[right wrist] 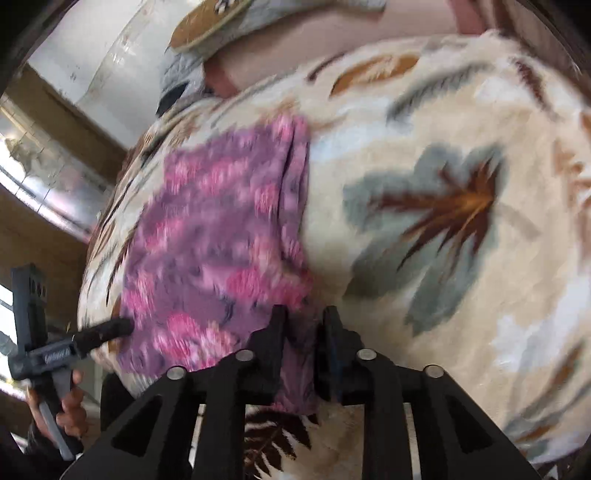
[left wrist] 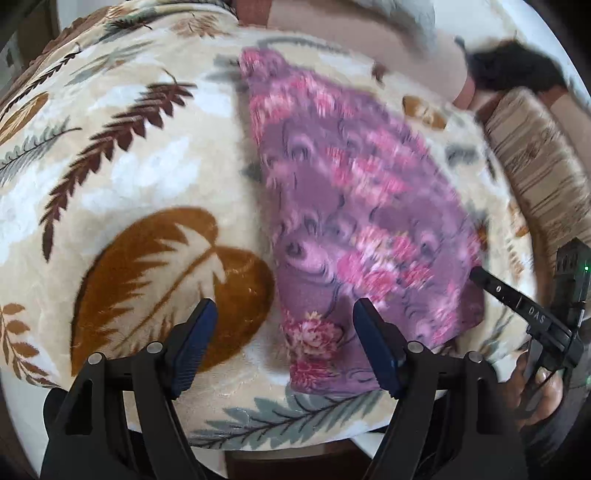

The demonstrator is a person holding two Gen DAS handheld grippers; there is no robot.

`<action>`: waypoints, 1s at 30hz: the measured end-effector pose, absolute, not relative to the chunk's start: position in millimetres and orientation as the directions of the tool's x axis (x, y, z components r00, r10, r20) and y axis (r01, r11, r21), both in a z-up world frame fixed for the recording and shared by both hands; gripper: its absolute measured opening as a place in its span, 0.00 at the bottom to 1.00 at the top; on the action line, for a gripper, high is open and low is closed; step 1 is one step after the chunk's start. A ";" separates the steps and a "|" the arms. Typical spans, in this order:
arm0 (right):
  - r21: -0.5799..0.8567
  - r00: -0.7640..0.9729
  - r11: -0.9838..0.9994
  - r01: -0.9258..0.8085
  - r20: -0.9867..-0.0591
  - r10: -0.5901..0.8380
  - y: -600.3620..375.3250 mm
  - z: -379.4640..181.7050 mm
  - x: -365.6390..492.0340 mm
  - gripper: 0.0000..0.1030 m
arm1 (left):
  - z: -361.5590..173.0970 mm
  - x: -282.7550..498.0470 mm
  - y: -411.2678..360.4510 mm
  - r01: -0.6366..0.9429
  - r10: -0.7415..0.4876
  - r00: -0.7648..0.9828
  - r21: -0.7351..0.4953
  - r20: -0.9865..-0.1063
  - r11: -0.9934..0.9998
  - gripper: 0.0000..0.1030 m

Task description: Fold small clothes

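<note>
A small purple cloth with pink flowers (left wrist: 354,206) lies spread on a leaf-print blanket (left wrist: 147,166). My left gripper (left wrist: 284,302) hovers open over the cloth's near corner, its blue pads (left wrist: 199,339) apart and touching nothing. In the right wrist view the cloth (right wrist: 207,236) runs down to my right gripper (right wrist: 304,314), whose narrow jaws pinch a bunched fold of its near edge. The right gripper (left wrist: 480,275) also shows at the cloth's right edge in the left wrist view. The left gripper (right wrist: 123,326) points at the cloth's left edge, held by a hand (right wrist: 70,406).
The blanket (right wrist: 424,155) covers a bed that drops off at the near edge. A striped cushion (left wrist: 535,155) and a dark object (left wrist: 517,70) sit at the far right. Pillows (right wrist: 229,22) lie at the head. A wall and window frame (right wrist: 55,155) stand beside the bed.
</note>
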State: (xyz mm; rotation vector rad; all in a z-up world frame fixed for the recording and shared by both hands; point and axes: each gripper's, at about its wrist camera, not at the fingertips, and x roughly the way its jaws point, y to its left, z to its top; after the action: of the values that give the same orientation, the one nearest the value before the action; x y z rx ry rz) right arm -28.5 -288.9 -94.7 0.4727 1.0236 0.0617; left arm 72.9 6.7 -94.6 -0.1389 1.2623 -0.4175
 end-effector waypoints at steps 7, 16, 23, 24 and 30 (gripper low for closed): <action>0.479 0.688 0.876 0.051 -0.653 0.317 -273.5 -58.0 -0.8 0.32 | -93.3 107.8 -4.6 0.212 -0.380 0.276 -0.330 -0.883 0.920 0.74; 0.270 0.504 0.959 0.084 -0.842 0.193 -255.1 -83.0 13.8 0.49 | -95.0 109.4 1.5 0.232 -0.364 0.283 -0.305 -0.887 0.924 0.76; -0.076 0.409 0.995 0.067 -0.907 -0.097 -261.5 -48.9 -20.8 0.87 | -67.4 64.2 -2.3 0.377 -0.158 0.492 0.047 -0.856 0.925 0.77; -0.101 0.410 0.993 0.068 -0.904 -0.120 -264.3 -46.6 -23.3 0.91 | -69.9 61.0 -3.0 0.390 -0.143 0.496 0.073 -0.856 0.918 0.77; -0.182 0.428 0.981 0.073 -0.882 -0.196 -269.0 -30.7 -64.2 0.99 | -71.1 32.0 -5.6 0.411 -0.125 0.498 0.107 -0.858 0.905 0.77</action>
State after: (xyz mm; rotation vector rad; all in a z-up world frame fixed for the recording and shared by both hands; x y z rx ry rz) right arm -64.2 -269.0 -30.7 -0.1224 1.1167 -0.1681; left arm 32.0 -5.6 -71.1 0.3168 1.0014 -0.3306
